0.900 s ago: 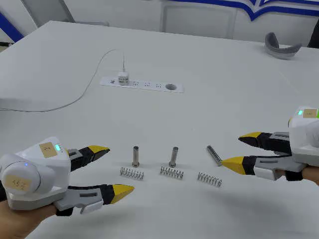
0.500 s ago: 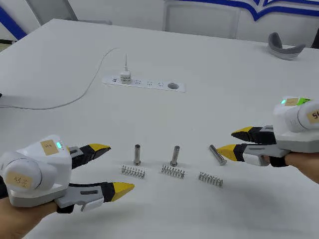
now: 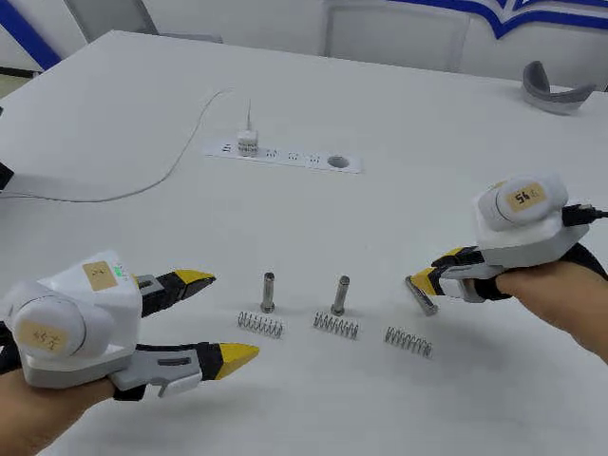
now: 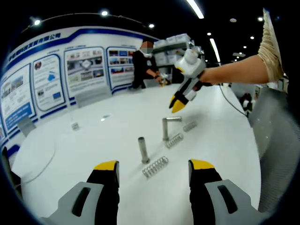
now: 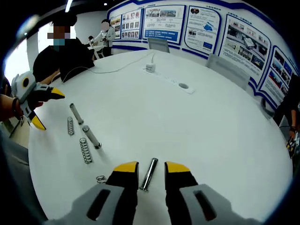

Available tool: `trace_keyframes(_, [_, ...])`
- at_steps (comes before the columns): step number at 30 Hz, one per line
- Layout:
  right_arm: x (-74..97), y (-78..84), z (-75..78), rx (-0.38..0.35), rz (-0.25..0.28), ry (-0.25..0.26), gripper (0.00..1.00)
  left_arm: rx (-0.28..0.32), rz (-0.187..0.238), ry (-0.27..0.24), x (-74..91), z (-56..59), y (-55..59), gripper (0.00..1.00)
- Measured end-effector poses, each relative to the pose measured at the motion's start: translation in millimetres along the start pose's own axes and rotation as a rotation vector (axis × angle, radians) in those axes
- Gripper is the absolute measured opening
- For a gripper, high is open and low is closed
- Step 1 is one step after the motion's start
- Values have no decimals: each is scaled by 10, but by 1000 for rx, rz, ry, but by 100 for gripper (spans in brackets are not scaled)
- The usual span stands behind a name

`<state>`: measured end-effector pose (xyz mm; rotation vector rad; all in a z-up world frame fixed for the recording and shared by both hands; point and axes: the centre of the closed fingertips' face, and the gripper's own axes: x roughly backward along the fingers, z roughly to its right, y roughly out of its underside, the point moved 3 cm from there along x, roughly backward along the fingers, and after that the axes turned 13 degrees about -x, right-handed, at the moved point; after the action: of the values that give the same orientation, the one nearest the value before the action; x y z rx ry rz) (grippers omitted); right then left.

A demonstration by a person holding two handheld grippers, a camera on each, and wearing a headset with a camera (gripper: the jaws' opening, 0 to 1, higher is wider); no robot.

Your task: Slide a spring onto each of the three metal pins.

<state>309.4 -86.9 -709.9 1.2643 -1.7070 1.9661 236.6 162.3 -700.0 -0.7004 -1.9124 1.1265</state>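
Observation:
Two metal pins (image 3: 268, 292) (image 3: 340, 295) stand upright on the white table (image 3: 399, 190). A third pin (image 3: 421, 295) lies flat to their right. Three springs (image 3: 260, 324) (image 3: 335, 327) (image 3: 408, 341) lie in a row just in front of the pins. My right gripper (image 3: 425, 278) is low over the lying pin (image 5: 149, 173), open, with a narrow gap and a jaw on either side of the pin. Its fingers do not press the pin. My left gripper (image 3: 217, 316) hovers wide open left of the row, pointing at the nearest spring (image 4: 155, 166) and pin (image 4: 142, 150).
A white power strip (image 3: 283, 157) with a plugged charger lies behind the pins, and its cable (image 3: 180, 157) runs off to the left. A grey curved object (image 3: 556, 90) sits at the far right. People stand in the background (image 5: 70, 51).
My right gripper has come left and down to the lying pin, rolled over, and its jaws have narrowed around it. The left gripper, pins and springs have stayed put.

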Motion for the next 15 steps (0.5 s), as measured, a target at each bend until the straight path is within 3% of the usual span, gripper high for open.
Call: trace_keyframes(15, [-260,66,72,-64,-88,44,16,4,-3,8,-8,25,33,60])
